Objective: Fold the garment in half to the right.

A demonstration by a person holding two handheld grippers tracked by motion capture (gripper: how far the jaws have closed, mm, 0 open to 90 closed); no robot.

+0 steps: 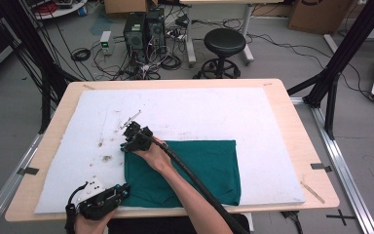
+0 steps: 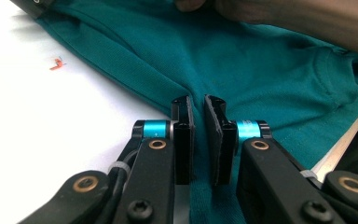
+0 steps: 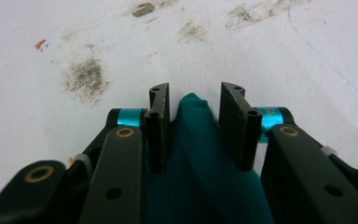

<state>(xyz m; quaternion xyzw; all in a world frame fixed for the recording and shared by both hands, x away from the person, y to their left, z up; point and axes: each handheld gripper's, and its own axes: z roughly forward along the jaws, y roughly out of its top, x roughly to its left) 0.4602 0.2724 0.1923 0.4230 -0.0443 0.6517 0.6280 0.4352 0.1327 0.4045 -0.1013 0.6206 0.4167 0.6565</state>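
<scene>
A dark teal cloth (image 1: 199,165) lies flat on the near middle of the white sheet (image 1: 199,107). My left gripper (image 1: 122,191) sits at the cloth's near left corner. In the left gripper view its jaws (image 2: 198,100) are shut on a raised fold of the cloth (image 2: 242,60). My right gripper (image 1: 126,145) is at the cloth's far left corner, its hand resting on the fabric. In the right gripper view a peak of cloth (image 3: 193,140) stands between the jaws (image 3: 193,91). It touches the left pad, and a thin gap shows at the right pad.
Dirt smudges (image 1: 107,158) mark the sheet left of the cloth. The wooden table (image 1: 297,131) frames the sheet. A black stool (image 1: 224,44) and computer towers (image 1: 143,29) stand on the floor beyond the far edge. A black frame post (image 1: 336,63) rises at the right.
</scene>
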